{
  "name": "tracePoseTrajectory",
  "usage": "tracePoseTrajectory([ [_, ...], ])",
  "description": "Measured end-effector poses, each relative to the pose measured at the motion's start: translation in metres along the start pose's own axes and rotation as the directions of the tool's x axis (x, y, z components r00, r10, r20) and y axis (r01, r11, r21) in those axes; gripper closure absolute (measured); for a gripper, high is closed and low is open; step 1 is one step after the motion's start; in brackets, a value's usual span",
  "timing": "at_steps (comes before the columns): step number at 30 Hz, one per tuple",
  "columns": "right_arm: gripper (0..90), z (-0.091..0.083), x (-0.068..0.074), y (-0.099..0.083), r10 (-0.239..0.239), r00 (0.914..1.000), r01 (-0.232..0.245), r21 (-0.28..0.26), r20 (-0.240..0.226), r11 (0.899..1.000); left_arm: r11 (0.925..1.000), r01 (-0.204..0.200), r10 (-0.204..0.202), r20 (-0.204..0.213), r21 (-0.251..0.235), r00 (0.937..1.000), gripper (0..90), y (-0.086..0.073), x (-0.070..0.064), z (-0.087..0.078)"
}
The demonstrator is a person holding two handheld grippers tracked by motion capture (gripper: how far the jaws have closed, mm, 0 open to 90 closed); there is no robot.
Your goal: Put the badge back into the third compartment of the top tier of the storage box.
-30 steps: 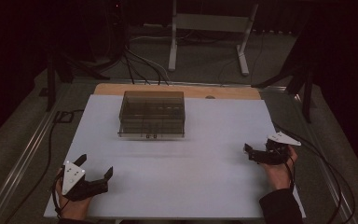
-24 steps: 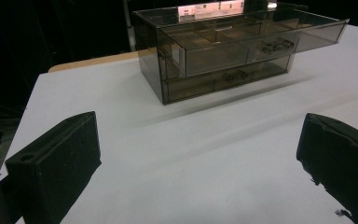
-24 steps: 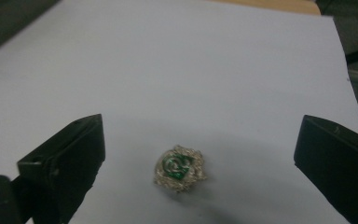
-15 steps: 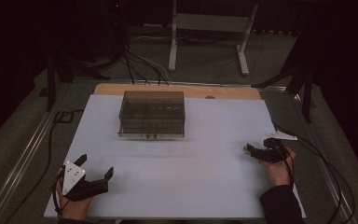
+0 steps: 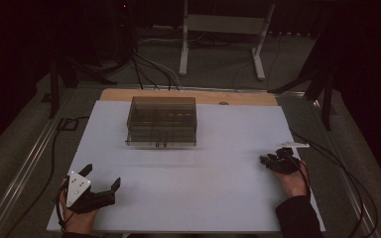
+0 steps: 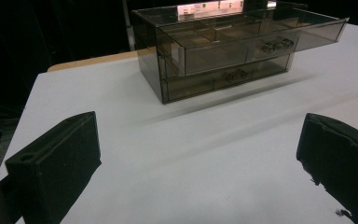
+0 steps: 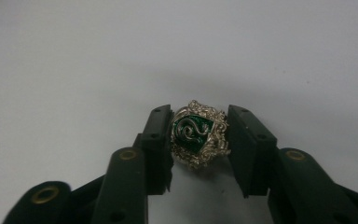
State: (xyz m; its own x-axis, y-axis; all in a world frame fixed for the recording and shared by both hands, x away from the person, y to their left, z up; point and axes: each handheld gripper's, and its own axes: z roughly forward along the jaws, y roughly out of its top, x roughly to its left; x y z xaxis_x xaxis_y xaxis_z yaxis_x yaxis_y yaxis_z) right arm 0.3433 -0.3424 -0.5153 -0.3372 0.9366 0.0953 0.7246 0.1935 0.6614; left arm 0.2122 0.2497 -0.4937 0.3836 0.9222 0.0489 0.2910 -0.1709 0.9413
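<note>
Resting my left hand-held gripper [image 5: 103, 191] on the near-left corner of the white worktop [image 5: 218, 193], I'm keeping its jaws spread wide w/ nothing between them. In the left gripper view those jaws are framing bare worktop, and the smoky see-through drawer box [image 6: 223, 51] is sitting well ahead, its top drawer [image 6: 256, 39] pulled part-way out.

Moving right: in the high view the drawer box [image 5: 162, 121] is standing at the far-centre of the worktop, well apart from both hands.

At the near-right side, I'm holding my right hand-held gripper [image 5: 269, 160] low at the worktop, my hand [image 5: 293, 181] behind it. In the right gripper view its jaws are pinching a small silver badge [image 7: 198, 133] w/ a green centre & a silver snake on it; both pads are touching its ornate edges, left & right. Can't tell whether the badge is touching the worktop or just above it.
</note>
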Motion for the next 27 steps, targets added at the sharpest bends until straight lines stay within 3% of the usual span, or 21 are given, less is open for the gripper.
tracePoseTrajectory([
  [4, 71.1, -0.006, 0.005, 0.000, -0.025, 0.9997, 0.025, -0.023, 0.005, 0.999, 1.0000, 0.000, 0.000, -0.001, 0.001, 1.0000, 0.4, 0.000, 0.000, 0.000],
  [7, 71.1, -0.009, 0.007, -0.001, -0.034, 0.9994, 0.034, -0.034, 0.002, 0.999, 1.0000, 0.001, -0.001, -0.002, 0.000, 1.0000, 0.4, 0.000, 0.000, 0.000],
  [9, 78.7, -0.015, 0.013, -0.002, -0.061, 0.9982, 0.061, -0.049, -0.002, 0.997, 1.0000, 0.001, -0.001, -0.005, 0.000, 1.0000, 0.4, 0.000, 0.000, 0.000],
  [16, 87.6, -0.012, 0.021, -0.006, -0.097, 0.9950, 0.097, -0.022, -0.022, 0.995, 1.0000, 0.001, -0.001, -0.005, 0.000, 1.0000, 0.4, 0.000, 0.000, 0.000],
  [27, 88.6, -0.014, 0.025, -0.005, -0.106, 0.9943, 0.106, -0.034, 0.000, 0.994, 1.0000, 0.002, -0.002, -0.006, 0.001, 1.0000, 0.4, 0.000, 0.000, 0.000],
])
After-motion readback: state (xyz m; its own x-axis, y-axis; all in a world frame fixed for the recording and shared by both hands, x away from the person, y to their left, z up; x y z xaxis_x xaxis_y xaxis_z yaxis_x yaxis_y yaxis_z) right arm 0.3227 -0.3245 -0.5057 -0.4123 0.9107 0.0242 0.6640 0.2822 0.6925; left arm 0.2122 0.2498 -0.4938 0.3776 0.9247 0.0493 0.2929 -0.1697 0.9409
